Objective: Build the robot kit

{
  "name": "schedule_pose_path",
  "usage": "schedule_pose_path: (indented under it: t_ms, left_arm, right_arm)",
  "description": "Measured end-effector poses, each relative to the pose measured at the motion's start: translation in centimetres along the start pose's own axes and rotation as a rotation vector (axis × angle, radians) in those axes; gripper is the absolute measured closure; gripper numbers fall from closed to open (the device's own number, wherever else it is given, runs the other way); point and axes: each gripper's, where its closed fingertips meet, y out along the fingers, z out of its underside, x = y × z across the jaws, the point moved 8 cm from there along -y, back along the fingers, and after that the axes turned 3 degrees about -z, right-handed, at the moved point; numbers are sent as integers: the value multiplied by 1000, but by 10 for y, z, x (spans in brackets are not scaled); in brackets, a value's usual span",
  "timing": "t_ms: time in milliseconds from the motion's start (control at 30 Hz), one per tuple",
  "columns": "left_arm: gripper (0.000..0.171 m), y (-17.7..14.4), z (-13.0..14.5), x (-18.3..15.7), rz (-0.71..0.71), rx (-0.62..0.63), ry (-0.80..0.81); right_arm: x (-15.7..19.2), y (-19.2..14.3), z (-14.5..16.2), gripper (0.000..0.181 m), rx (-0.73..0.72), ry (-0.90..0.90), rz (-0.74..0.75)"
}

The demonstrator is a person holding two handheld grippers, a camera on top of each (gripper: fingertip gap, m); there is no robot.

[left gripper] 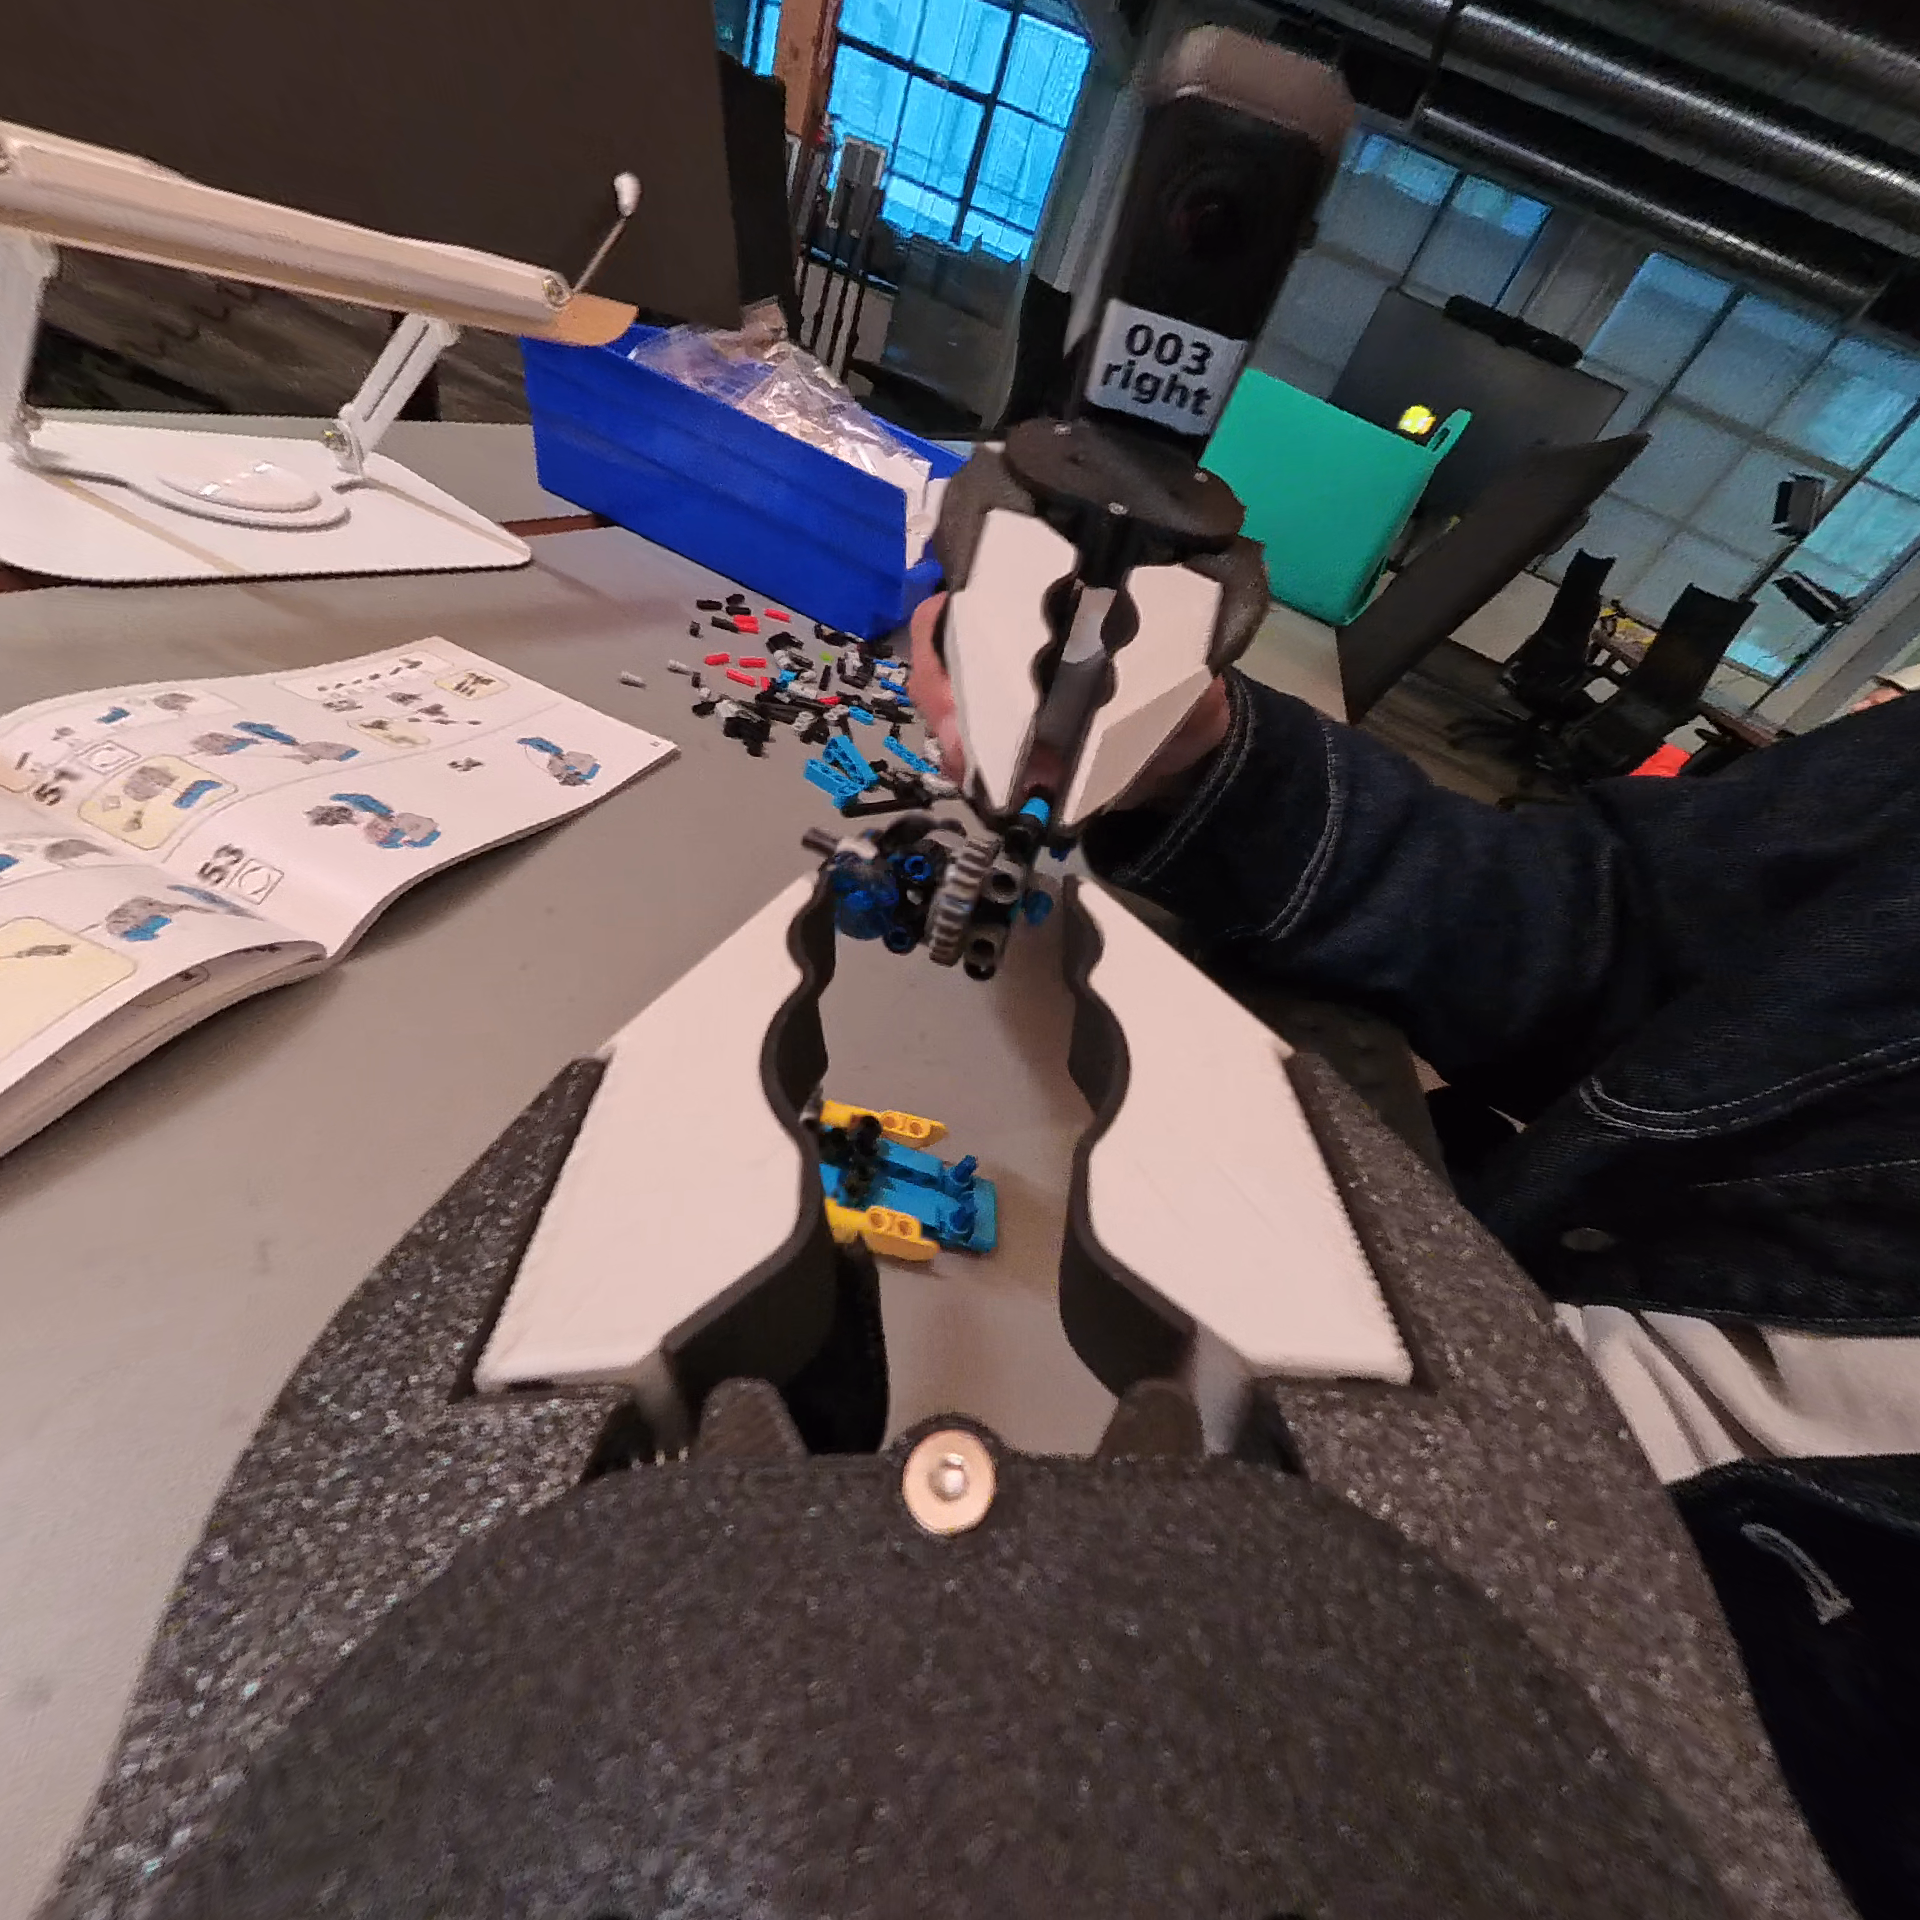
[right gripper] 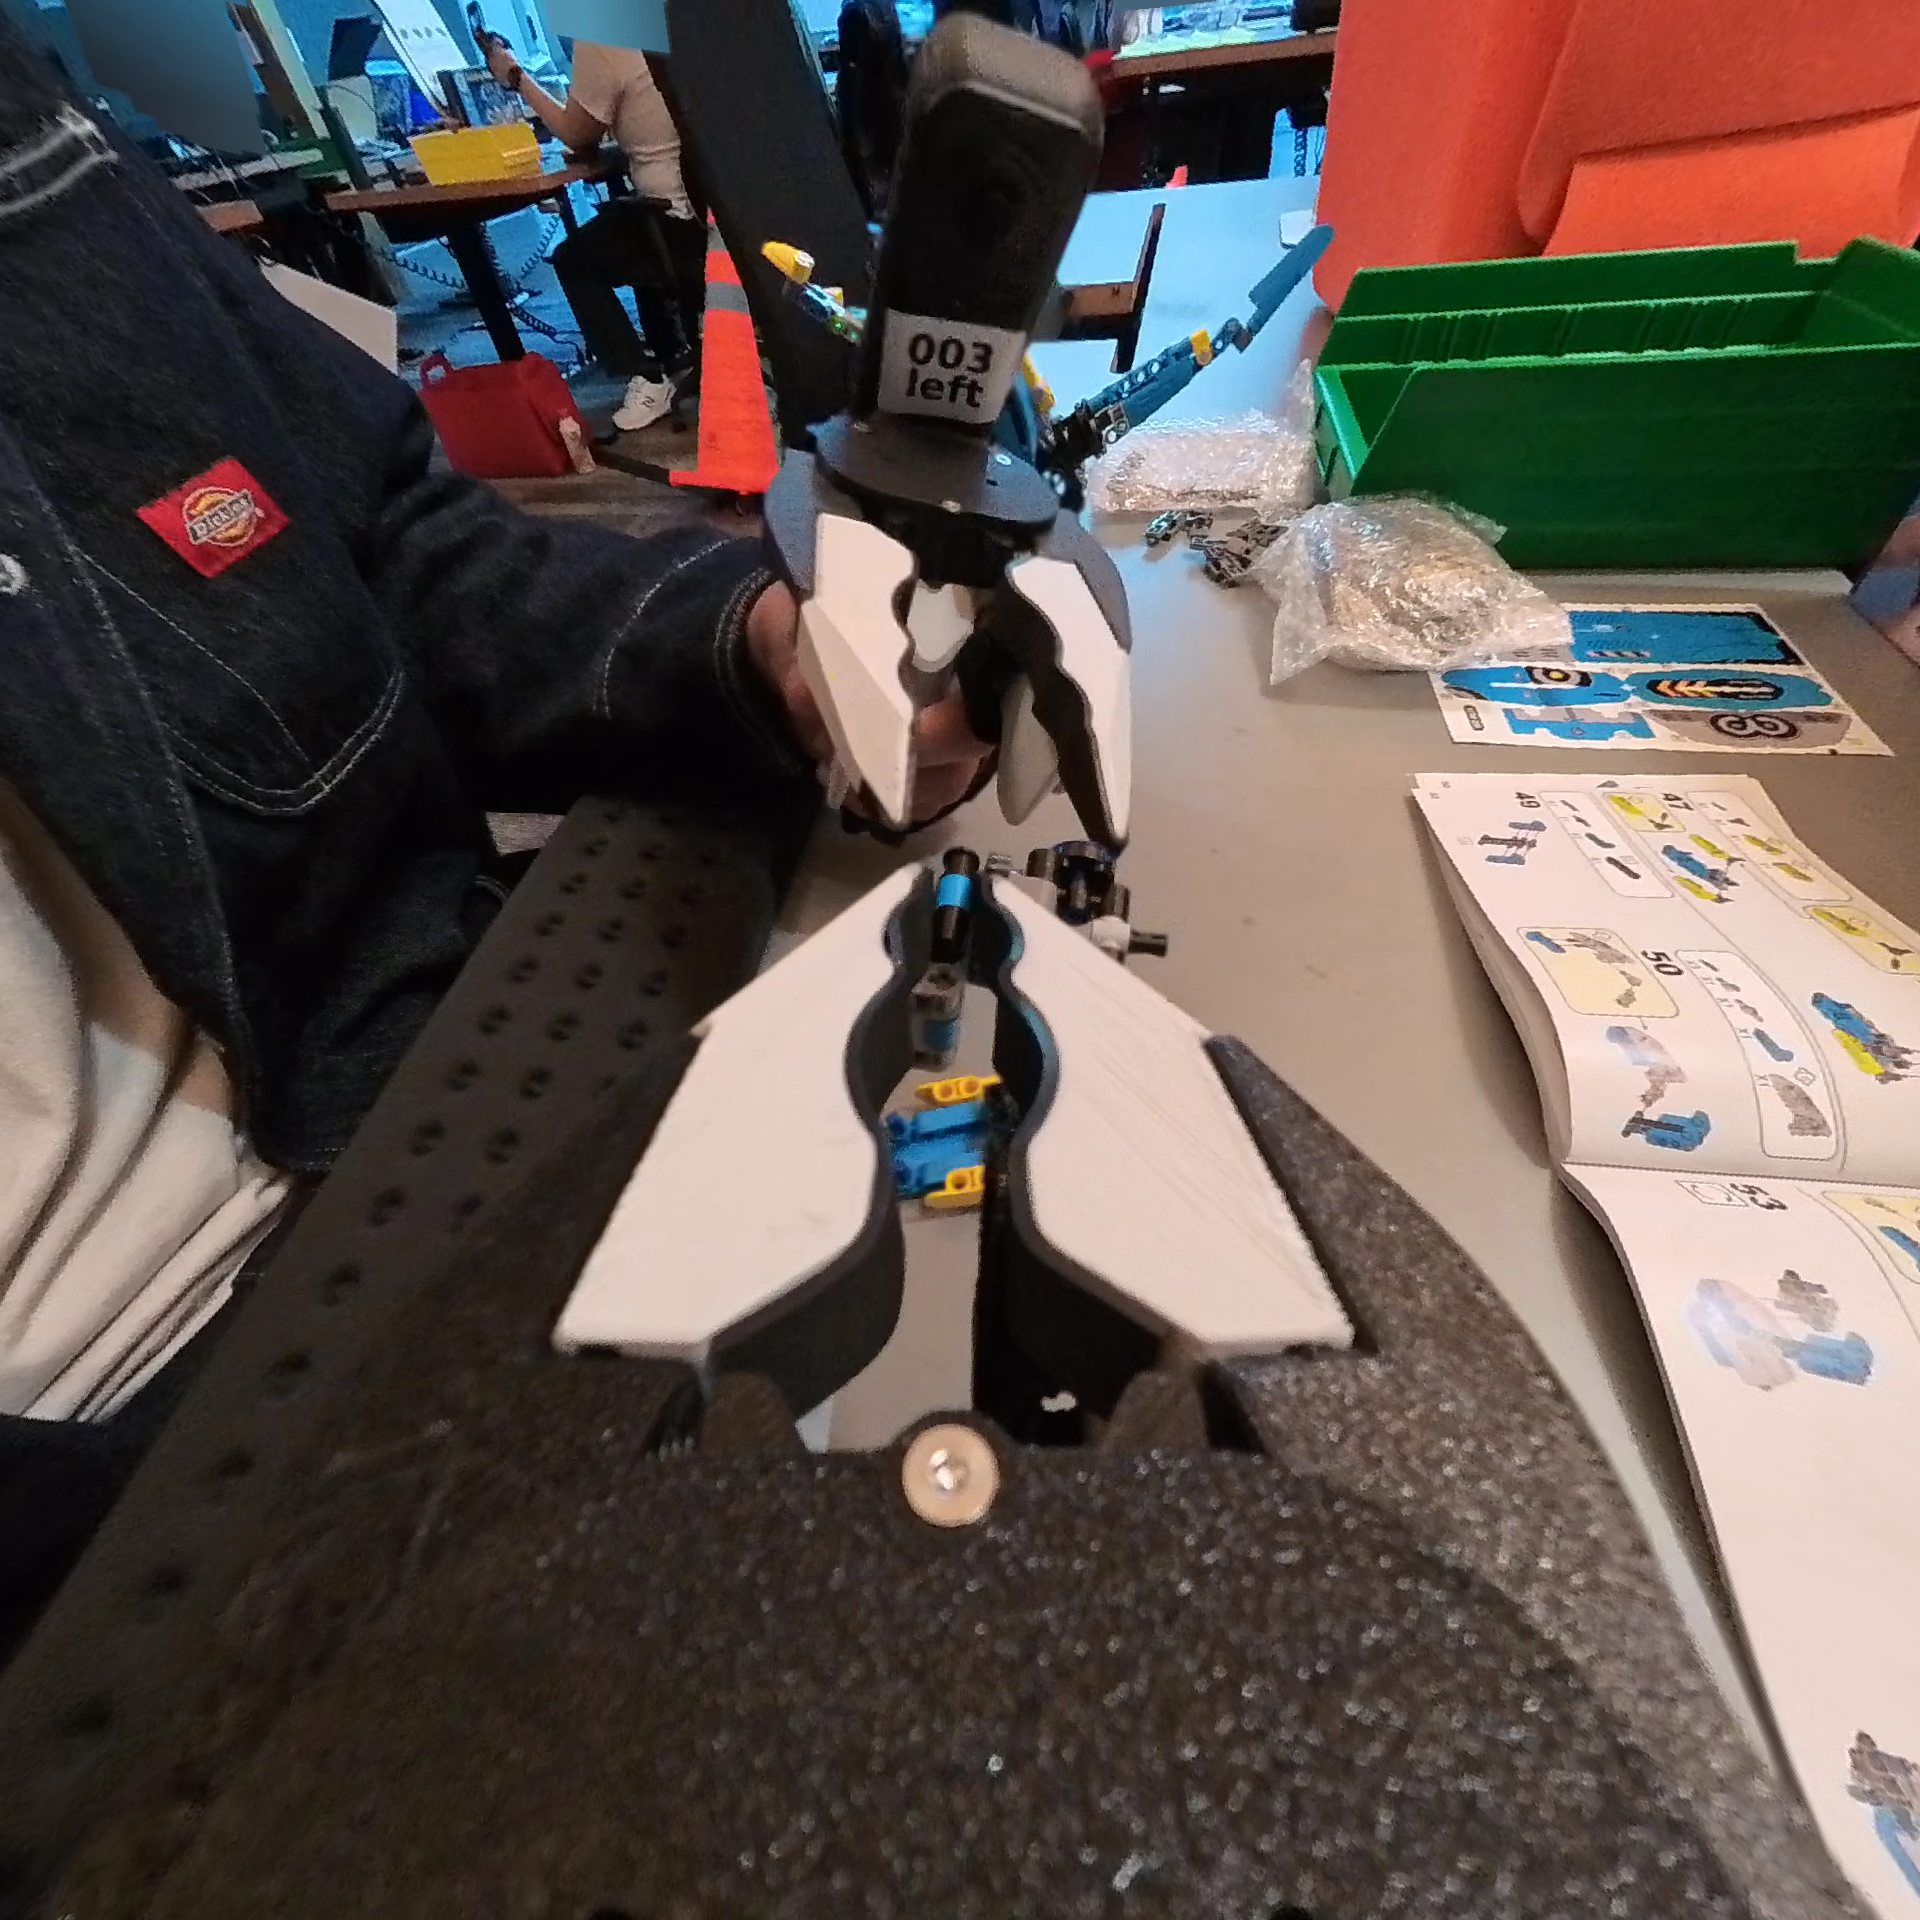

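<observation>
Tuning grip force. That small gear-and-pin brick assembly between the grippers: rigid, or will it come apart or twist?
The brick assembly looks light, likely pops apart under side load. Right gripper pinches only its blue pin, so it may pivot.

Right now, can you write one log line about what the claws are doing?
left claw: open around gear assembly | right claw: shut on blue-black axle piece | table: blue-yellow brick piece

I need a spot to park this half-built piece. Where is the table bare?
Bare grey table lies between the open instruction booklet and the blue-and-yellow subassembly. It is crowded by the loose parts pile before the blue bin, and where both grippers meet.
</observation>
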Motion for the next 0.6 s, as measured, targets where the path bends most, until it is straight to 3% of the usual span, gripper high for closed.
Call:
schedule_pose_path:
  t_ms: [133, 233, 400, 600]
  left_arm:
    - [115, -4, -1, 7, -33, -12, -21]
    - [107, 11, 10, 1, 6, 95, -27]
    - [157, 14, 4, -12, 120, 32, -32]
    - [165, 11, -3, -17, 152, -60, -56]
  right_arm:
    - [-1, -5, -4, 175, -12, -16, 50]
    - [3, -7, -10, 175, -76, -7, 6]
    - [6, 0, -17, 175, -200, 51, -97]
    - [7, 2, -24, 174, -292, -5, -32]
